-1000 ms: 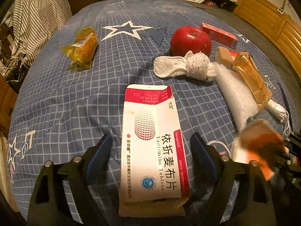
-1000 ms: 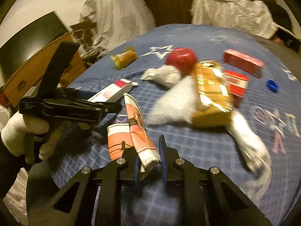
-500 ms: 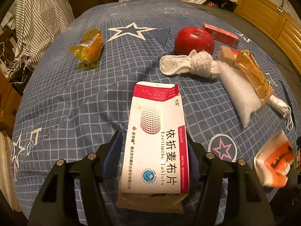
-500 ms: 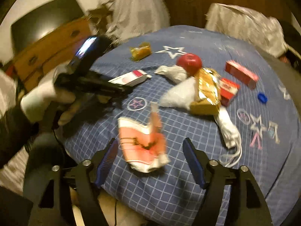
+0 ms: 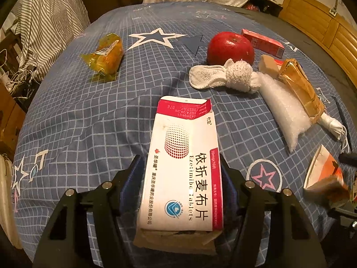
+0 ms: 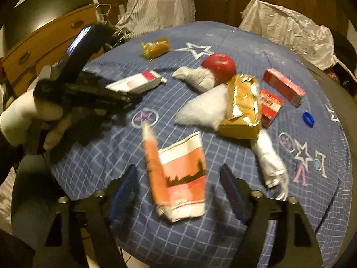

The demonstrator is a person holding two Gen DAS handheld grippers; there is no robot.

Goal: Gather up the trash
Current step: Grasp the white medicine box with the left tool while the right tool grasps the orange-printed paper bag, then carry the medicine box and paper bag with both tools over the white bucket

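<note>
Blue checked bedding (image 5: 93, 120) printed with white stars covers the bed that serves as the work surface, with wooden furniture (image 5: 323, 33) along its far right side and striped cloth (image 5: 44, 29) heaped at the left. Left gripper (image 5: 181, 174) has its blue-padded jaws pressed against both long sides of a white and red cardboard medicine box (image 5: 185, 163), which points away from the camera and has its far flap open. Right gripper (image 6: 178, 187) has its jaws spread wide, touching nothing; between them, blurred, is a crumpled orange and white paper cup (image 6: 180, 174), and whether it rests on the bedding or is in the air cannot be told. Beyond the box lie a rolled white sock (image 5: 223, 77) touching a red apple (image 5: 231, 48), a white bubble-wrap pouch (image 5: 283, 109) with a gold foil packet (image 5: 301, 89) lying over its right edge, and a red carton (image 5: 263, 42) behind the apple. A yellow plastic snack wrapper (image 5: 106, 57) sits well apart at the far left. In the right wrist view, a second red carton (image 6: 271, 107) and a blue bottle cap (image 6: 308, 118) lie right of the foil packet.
</note>
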